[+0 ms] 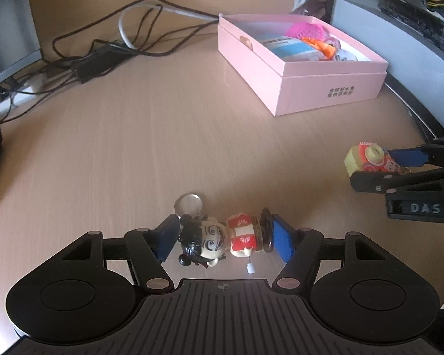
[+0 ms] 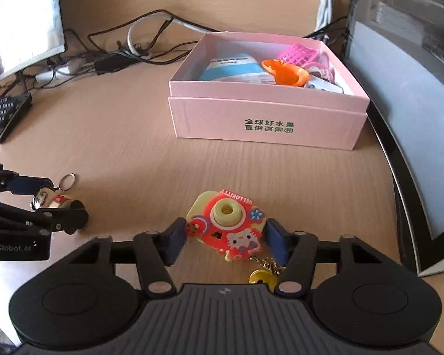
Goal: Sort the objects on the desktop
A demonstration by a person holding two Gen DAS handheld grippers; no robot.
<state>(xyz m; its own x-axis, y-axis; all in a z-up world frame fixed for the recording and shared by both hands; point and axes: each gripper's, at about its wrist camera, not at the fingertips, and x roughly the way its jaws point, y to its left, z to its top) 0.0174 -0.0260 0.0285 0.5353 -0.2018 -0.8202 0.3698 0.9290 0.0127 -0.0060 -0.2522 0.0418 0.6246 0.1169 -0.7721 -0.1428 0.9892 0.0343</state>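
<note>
Warm daylight, glare on monitor [image 2: 20, 14], soft shadows, fisheye-bent edges, slightly soft focus

Between the jaws of our left gripper [image 1: 225, 238] lies a doll keychain [image 1: 222, 238] on the desk [image 1: 162, 148], its ring [image 1: 188, 204] just ahead of them. Between our right gripper's [image 2: 225, 236] jaws sits a camera keychain [image 2: 228, 224], its chain trailing back. Ahead of both stands the box [image 2: 266, 118], toys inside, cables [image 1: 103, 53] behind to its left.
</note>
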